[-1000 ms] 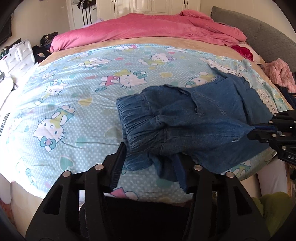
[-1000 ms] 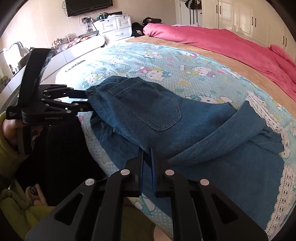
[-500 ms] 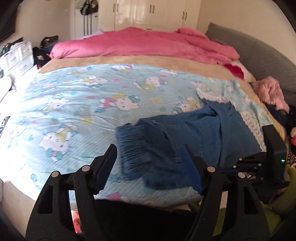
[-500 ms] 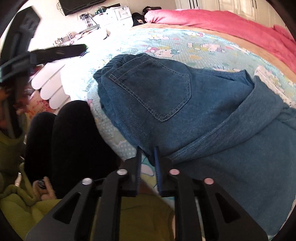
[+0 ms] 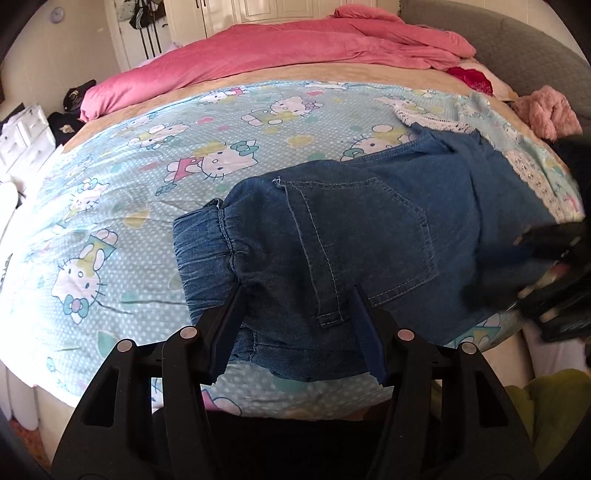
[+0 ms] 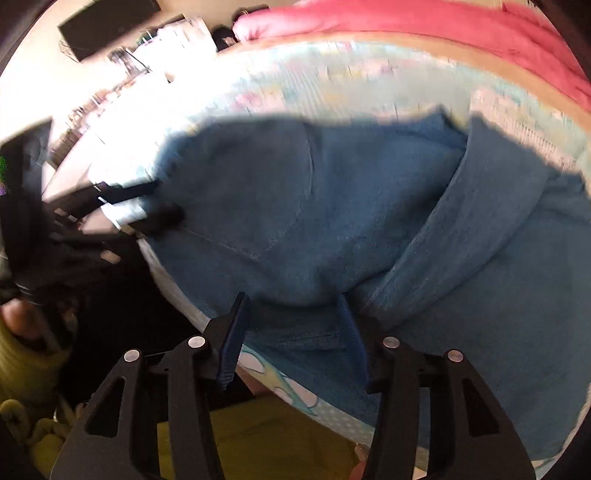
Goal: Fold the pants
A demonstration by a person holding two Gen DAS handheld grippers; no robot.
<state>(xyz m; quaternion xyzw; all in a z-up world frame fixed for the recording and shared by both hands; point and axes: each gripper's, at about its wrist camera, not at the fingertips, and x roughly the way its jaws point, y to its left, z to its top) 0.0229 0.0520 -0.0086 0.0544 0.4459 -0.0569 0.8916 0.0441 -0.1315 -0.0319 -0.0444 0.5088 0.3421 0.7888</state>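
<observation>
Your left gripper (image 5: 295, 328) hangs over the near edge of the bed, its jaws part-open and just now narrowing a little; the denim pants (image 5: 369, 236) lie between the fingers, but whether the pads press on the cloth you cannot tell. Your right gripper (image 6: 291, 332) has just been spreading its jaws, and they stand apart over the pants' near hem without pinching it; that view is blurred. The pants lie at the near edge of the bed, elastic waistband toward the left, back pocket up, legs folded toward the right corner. Under them a light blue cartoon-cat sheet (image 5: 147, 177) with a lace trim (image 5: 432, 118) covers the mattress. Farther back a pink duvet (image 5: 295, 48) is bunched along the far edge, a fluffy pink garment (image 5: 546, 110) at the right. White drawers (image 5: 26, 140) and cupboard doors (image 5: 258, 11) stand beyond. No writing is legible.
</observation>
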